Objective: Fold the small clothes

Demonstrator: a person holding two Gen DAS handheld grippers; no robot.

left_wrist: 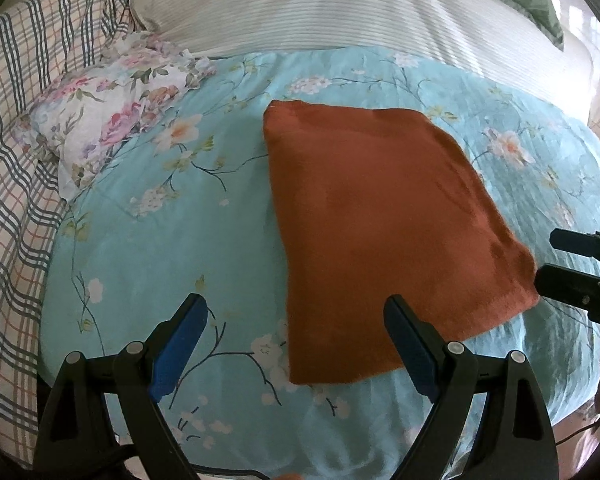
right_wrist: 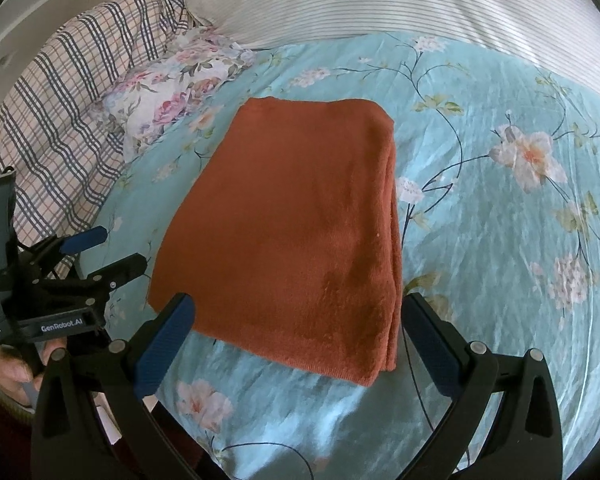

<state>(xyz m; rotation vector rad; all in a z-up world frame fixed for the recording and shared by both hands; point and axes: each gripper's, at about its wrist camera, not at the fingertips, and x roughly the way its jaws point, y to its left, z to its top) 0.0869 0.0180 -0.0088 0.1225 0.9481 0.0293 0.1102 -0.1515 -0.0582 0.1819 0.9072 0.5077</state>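
The folded rust-orange terry cloth [right_wrist: 295, 232] lies lengthwise ahead on the bed [right_wrist: 500, 208], between both grippers. The right gripper [right_wrist: 300, 344] straddles its near edge, gaping and empty; the left gripper [left_wrist: 295, 340], equally wide and empty, sits at its near-left corner.

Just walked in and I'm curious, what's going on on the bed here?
A person is folding laundry with a handheld gripper in each hand. A rust-orange cloth lies folded in a neat rectangle on the blue floral bedspread. The left gripper and the right gripper both hover open at its near edge, holding nothing.
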